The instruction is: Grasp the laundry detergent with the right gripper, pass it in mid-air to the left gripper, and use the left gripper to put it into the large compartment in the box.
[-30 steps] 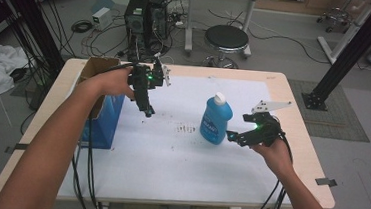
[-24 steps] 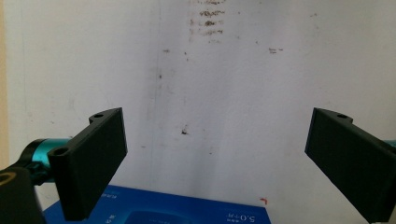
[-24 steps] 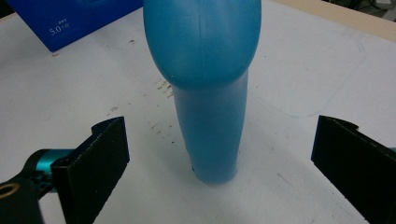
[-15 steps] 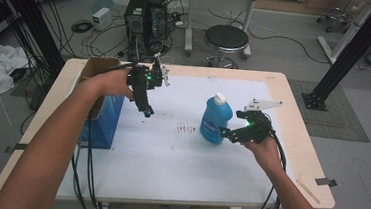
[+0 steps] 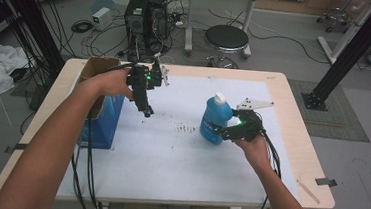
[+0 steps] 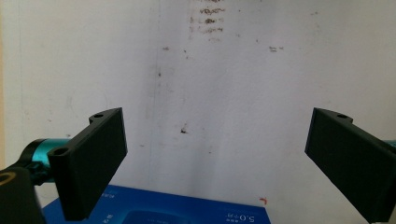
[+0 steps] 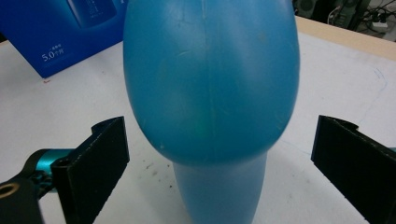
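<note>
Scene: you stand at a wooden bench covered by a white sheet with small dark marks near its middle.
Bottle: a blue plastic bottle with a white cap stands upright on the white sheet, right of centre, just beside your right hand's tool.
Right gripper: your right hand holds it low over the bench, pointed at the bottle's lower half from the right.
Right jaws: wide open. In the right gripper view the blue bottle stands between the two black jaws with a clear gap on each side; neither jaw touches it.
Left gripper: your left hand holds it raised above the sheet, left of centre, tilted downward, well apart from the bottle.
Left jaws: wide open and holding nothing. The left gripper view looks down between them onto the marked white sheet.
Blue box: a blue box with an open cardboard top stands at the bench's left edge, just beside your left forearm. Its blue printed face shows at the bottom of the left gripper view and behind the bottle in the right gripper view.
</note>
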